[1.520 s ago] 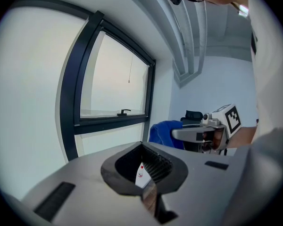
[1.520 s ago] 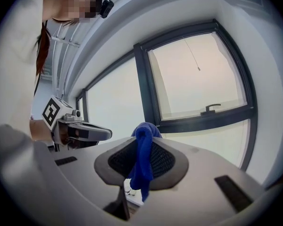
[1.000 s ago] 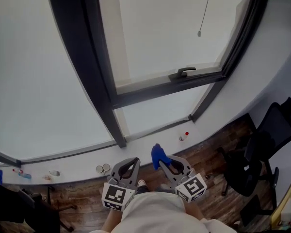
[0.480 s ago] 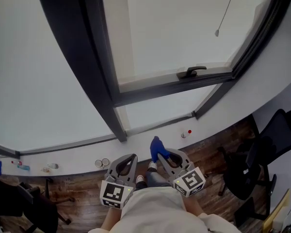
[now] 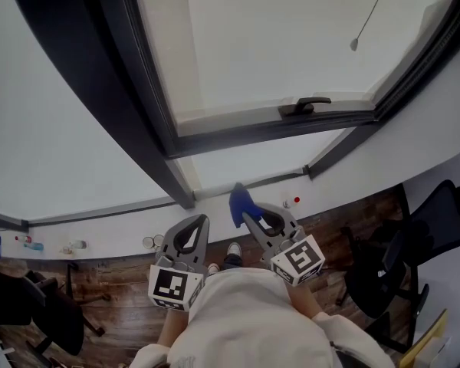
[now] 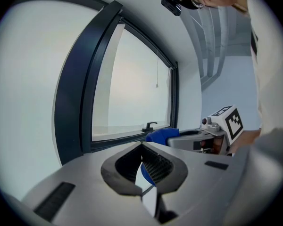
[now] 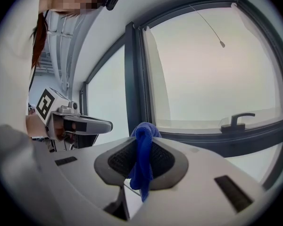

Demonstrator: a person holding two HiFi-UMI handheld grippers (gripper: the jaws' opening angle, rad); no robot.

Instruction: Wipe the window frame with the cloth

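One cloth [image 5: 238, 199], blue, pinched in our right hand-held gripper [image 5: 244, 215], jaws shut tight on it, bunch sticking up past tips. We hold it near base of dark window frame [image 5: 115, 90], over white sill [image 5: 115, 232]. Our left hand-held gripper [image 5: 202, 219] alongside, jaws closed together, nothing between. Window handle [image 5: 305, 106] farther right.
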